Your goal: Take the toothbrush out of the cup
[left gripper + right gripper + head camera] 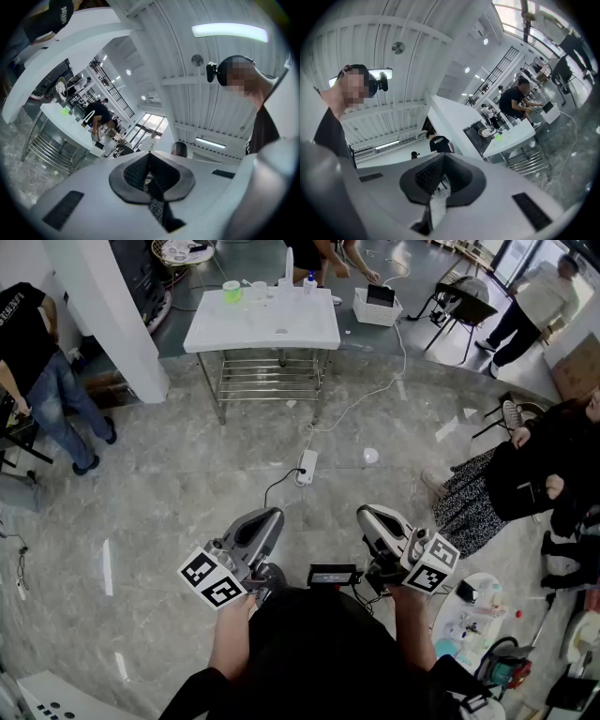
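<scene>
A white table with a sink [262, 320] stands far ahead across the grey floor. On its back left edge is a green cup [231, 292], with clear cups and a bottle beside it; no toothbrush can be made out at this distance. I hold my left gripper [267, 519] and right gripper [368, 515] close to my body, pointing toward the table, both shut and holding nothing. In the left gripper view the shut jaws [151, 176] fill the bottom and the green cup [64, 111] is a small spot at the left. The right gripper [440, 180] sees the cup [498, 137] far off.
A power strip [306, 466] and its cable lie on the floor between me and the table. A white pillar [103, 306] stands at the left with a person [42, 362] near it. A seated person [525, 474] is at the right. A basket [378, 306] and a chair [459, 301] are beside the table.
</scene>
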`<state>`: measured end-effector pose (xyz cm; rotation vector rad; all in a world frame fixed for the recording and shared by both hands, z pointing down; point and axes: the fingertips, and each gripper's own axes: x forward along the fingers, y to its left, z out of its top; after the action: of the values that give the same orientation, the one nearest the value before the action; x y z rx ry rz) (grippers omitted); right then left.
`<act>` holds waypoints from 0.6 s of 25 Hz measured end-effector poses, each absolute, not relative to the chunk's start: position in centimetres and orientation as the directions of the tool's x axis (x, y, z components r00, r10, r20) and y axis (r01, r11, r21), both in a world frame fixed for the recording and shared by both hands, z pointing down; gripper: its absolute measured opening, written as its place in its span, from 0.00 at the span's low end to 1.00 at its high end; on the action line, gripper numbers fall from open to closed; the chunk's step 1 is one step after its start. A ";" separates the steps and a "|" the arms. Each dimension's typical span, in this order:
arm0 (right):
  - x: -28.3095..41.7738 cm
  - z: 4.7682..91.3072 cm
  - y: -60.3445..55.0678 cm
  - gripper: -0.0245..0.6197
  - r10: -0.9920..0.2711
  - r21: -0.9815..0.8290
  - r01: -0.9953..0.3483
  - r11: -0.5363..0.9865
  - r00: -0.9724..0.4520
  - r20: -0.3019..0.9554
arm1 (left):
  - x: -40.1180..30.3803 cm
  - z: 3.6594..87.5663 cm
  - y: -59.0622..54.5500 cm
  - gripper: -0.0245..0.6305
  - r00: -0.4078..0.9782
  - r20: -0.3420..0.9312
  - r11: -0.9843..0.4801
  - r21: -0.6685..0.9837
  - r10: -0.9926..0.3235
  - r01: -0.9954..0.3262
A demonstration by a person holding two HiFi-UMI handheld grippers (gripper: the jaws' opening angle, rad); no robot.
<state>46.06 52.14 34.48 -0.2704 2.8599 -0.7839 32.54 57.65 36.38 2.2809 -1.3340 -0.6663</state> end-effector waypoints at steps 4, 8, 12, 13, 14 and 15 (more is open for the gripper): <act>45.1 34.2 52.2 0.05 -0.212 -0.511 -0.130 0.850 -0.971 -0.106 | 31.6 36.1 57.6 0.05 0.422 -0.206 -0.458 0.578 -0.883 -0.676; 43.7 33.9 52.5 0.05 -0.208 -0.502 -0.130 0.855 -0.973 -0.101 | 30.4 36.0 58.1 0.05 0.419 -0.213 -0.459 0.583 -0.883 -0.670; 41.9 33.8 52.9 0.05 -0.194 -0.493 -0.126 0.861 -0.977 -0.090 | 28.3 36.0 58.6 0.05 0.402 -0.221 -0.450 0.588 -0.889 -0.672; 41.4 33.9 53.0 0.05 -0.191 -0.491 -0.126 0.862 -0.978 -0.085 | 27.7 36.0 58.7 0.05 0.396 -0.224 -0.448 0.589 -0.890 -0.673; 40.9 34.0 53.0 0.05 -0.189 -0.490 -0.126 0.862 -0.979 -0.081 | 27.1 36.0 58.8 0.05 0.391 -0.226 -0.445 0.591 -0.892 -0.673; 40.5 34.1 53.1 0.05 -0.188 -0.489 -0.127 0.863 -0.979 -0.077 | 26.6 36.1 58.9 0.05 0.386 -0.229 -0.443 0.594 -0.894 -0.672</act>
<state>40.49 53.11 34.11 -0.2474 2.9137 -0.7529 26.56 58.93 36.07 2.2447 -1.3520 -0.7439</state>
